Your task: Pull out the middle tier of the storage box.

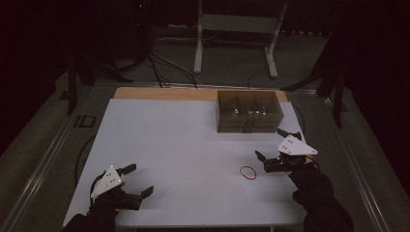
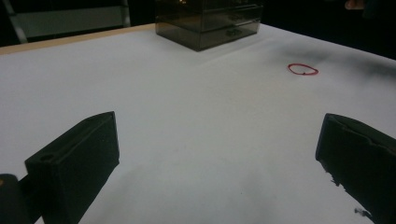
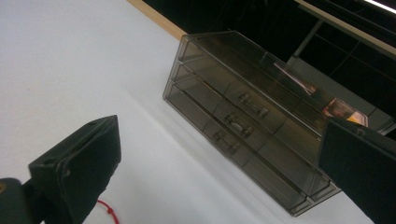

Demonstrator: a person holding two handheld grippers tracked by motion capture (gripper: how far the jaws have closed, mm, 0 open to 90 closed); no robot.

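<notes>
A smoky transparent drawer box (image 1: 249, 111) with three handled drawers stands at the back right of the white table (image 1: 169, 145); it also appears in the left gripper view (image 2: 208, 21) and close up in the right gripper view (image 3: 252, 116). A red rubber band (image 1: 248, 172) lies flat on the table, seen far off in the left gripper view (image 2: 302, 69) and partly at the bottom of the right gripper view (image 3: 108, 211). My right gripper (image 1: 270, 143) is open, just right of the band and in front of the box. At the front left corner my left gripper (image 1: 138, 180) is open and holds nothing.
A wooden strip (image 1: 164, 93) runs along the table's far edge. Behind it stand a white metal frame (image 1: 237, 29) and cables (image 1: 159, 67) on the dark floor. Metal rails flank the table on both sides.
</notes>
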